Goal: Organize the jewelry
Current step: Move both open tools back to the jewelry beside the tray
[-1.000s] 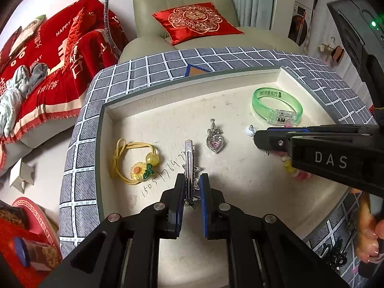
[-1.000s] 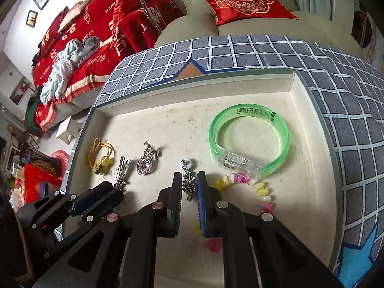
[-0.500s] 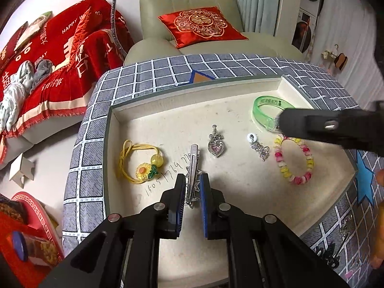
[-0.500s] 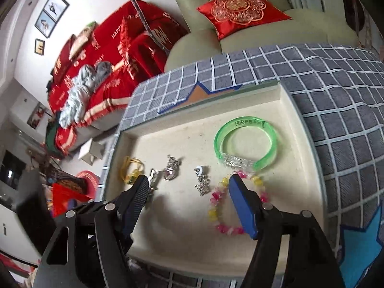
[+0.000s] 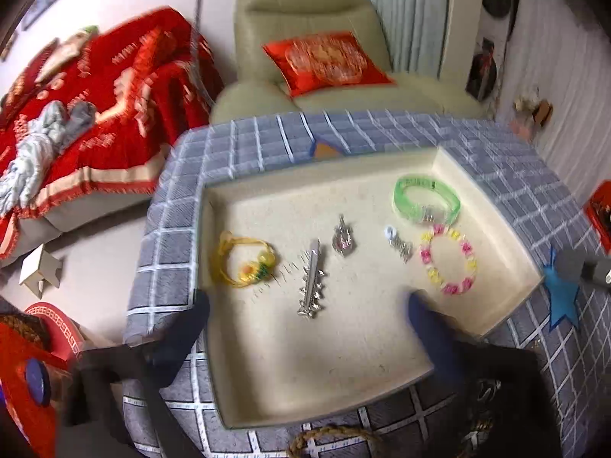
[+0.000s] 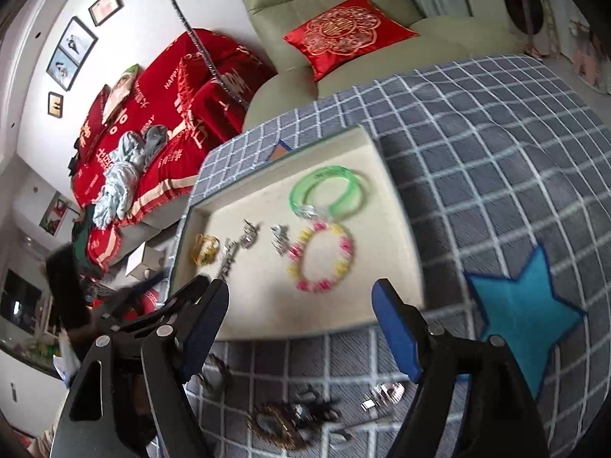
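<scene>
Both grippers have let go and lifted: left gripper (image 5: 305, 305) and right gripper (image 6: 299, 294) are opening, nothing between them. Silver hair clip (image 5: 312, 280) lies near the tray's (image 5: 214, 206) front-left; charm (image 5: 399, 243) mid-tray, beside the bead bracelet (image 5: 447, 259).

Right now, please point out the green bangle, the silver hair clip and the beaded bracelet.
green bangle (image 5: 410, 185): left wrist view, far rim.
silver hair clip (image 5: 312, 276): left wrist view, middle.
beaded bracelet (image 6: 345, 246): right wrist view, pink bead.
</scene>
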Motion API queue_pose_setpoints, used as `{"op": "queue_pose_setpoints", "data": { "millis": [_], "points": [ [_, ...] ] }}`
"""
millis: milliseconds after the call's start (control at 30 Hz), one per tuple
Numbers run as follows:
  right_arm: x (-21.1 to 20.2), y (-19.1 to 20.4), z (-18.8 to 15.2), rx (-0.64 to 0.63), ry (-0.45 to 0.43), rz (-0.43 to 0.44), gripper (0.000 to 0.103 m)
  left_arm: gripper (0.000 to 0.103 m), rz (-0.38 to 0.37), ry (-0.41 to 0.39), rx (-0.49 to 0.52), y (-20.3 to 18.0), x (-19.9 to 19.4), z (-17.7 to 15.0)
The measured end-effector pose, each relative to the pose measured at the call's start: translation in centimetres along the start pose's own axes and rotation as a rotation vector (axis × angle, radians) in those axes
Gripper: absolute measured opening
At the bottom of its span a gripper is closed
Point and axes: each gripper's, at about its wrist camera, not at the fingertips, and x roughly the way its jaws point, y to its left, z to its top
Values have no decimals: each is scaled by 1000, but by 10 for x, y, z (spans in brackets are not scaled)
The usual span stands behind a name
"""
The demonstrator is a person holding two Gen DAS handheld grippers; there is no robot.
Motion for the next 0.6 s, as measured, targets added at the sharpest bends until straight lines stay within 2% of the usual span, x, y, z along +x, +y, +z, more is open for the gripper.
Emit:
{"op": "queue_pose_setpoints", "data": {
  "millis": [167, 233, 267, 300, 600],
  "points": [
    [-9, -12, -14, 27, -3, -9, 83, 103, 3, -23, 27, -4, -18, -3],
    [-13, -15, -20, 26, -7, -24, 89, 103, 12, -42, 32, -4, -26, -8],
    [-14, -16, -23, 20, -8, -32, 98, 103, 17, -46, 34, -4, -29, -10],
    [-16, -18, -26, 15, -12, -37, 103, 103, 25, -51, 34, -3, -33, -13],
    [-19, -25, -57, -9, 42, -120, 103, 103, 21, -8, -34, 8, -50, -51]
  ]
}}
